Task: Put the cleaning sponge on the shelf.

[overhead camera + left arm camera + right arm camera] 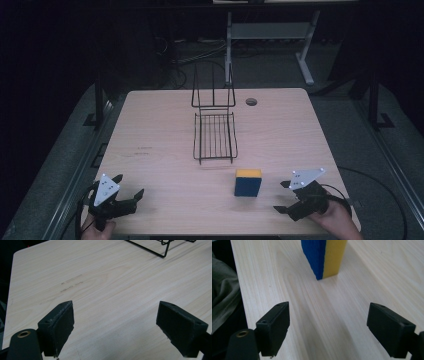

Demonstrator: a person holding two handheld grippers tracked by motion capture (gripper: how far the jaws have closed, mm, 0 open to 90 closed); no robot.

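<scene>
left gripper (127,189): black, grey three-cornered plate | right gripper (282,196): black, same plate, cable

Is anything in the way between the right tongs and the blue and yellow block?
No. The right tongs are open, and bare table lies between them and the blue and yellow block. The wire rack sits farther back.

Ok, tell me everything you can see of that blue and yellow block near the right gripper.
The blue and yellow foam-like block stands on the light wooden table, a boxy shape with a blue body and a yellow face on top in the high view. In the right gripper view it shows one blue side and one yellow side meeting at a sharp edge. It sits just in front of the black wire rack, apart from it. The open right gripper faces it without touching.
</scene>
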